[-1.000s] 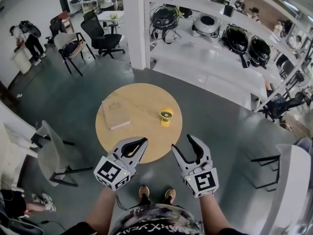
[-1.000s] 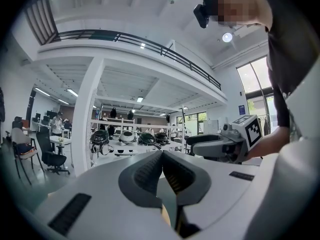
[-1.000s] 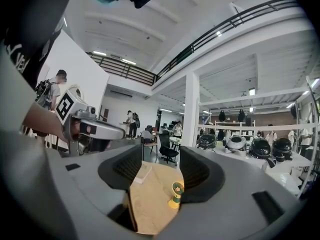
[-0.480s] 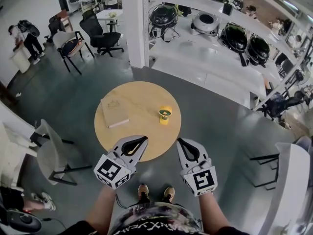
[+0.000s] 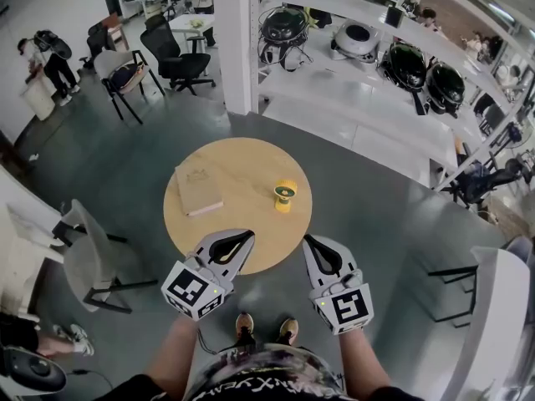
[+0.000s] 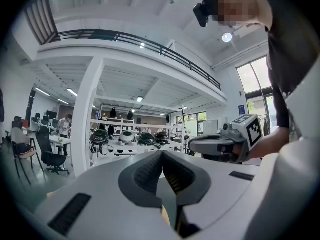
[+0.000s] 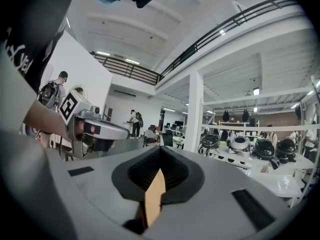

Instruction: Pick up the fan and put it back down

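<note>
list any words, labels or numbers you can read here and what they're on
No text here reads cleanly.
Dark shirt: white lettering, cut off at the frame's edge, unreadable.
Book on the round table: faint cover mark, too small to read.
Left gripper and right gripper: black-and-white square markers only, no letters.

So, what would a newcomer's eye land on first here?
The small yellow fan standing on the round wooden table, right of a tan book. Then the left gripper and right gripper at the table's near edge, both shut and empty, short of the fan.
</note>
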